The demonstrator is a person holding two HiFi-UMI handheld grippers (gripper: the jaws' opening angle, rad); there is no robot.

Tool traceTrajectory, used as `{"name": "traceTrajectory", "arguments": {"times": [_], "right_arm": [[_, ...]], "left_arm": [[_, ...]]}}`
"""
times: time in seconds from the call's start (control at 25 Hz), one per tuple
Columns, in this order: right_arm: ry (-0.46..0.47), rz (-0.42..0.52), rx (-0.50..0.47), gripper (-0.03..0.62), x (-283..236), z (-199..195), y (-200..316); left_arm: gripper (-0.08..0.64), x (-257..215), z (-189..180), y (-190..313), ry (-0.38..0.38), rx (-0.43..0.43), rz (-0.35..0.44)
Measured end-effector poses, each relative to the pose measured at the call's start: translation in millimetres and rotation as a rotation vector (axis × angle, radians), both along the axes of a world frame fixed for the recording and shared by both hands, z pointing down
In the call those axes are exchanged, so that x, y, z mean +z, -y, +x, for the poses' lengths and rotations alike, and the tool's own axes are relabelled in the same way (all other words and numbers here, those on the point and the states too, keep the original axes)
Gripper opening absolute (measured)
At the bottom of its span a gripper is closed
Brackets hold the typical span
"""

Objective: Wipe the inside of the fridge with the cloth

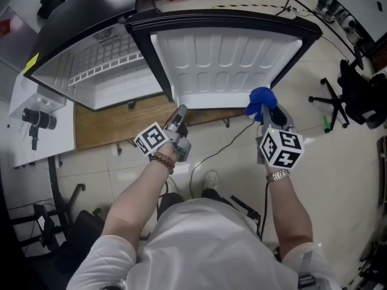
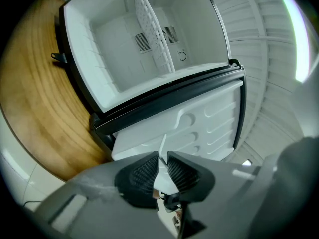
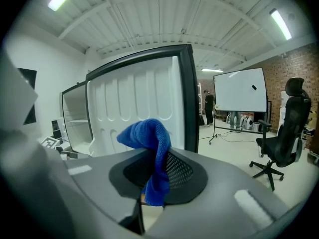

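Workshop floor surrounds the open fridge (image 1: 115, 83). Before its door (image 1: 224, 59), the right gripper (image 1: 266, 110) clamps the blue cloth (image 1: 261, 96). The cavity lies leftward, nearer the left gripper (image 1: 180, 110), whose near-closed jaws pinch the door's corner.

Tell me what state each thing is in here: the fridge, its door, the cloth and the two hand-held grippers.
Fridge, open.
Door, swung wide.
Cloth, bunched, clamped in the right jaws.
Left gripper, jaws pinching the door's edge.
Right gripper, jaws shut on the cloth.
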State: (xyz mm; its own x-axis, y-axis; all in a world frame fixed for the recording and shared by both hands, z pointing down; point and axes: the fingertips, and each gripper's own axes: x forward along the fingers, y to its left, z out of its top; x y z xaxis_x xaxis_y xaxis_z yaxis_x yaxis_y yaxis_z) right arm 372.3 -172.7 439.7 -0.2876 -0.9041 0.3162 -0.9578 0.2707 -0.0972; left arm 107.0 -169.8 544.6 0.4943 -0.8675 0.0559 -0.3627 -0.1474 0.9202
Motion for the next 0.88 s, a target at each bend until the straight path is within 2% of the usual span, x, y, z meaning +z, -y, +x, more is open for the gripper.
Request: {"name": "traceTrajectory", "arguments": {"times": [0.4, 0.88], "right_arm": [[0.004, -0.013, -0.085, 0.052, 2.2, -32.6, 2.1], [0.005, -0.029, -0.201, 0.052, 4.6, -60.4, 8.1]], "left_arm": [[0.049, 13.8, -5.7, 15.7, 0.031, -0.035, -0.019], [0.071, 15.5, -2.9, 10.4, 0.077, -0.039, -0.05]]}}
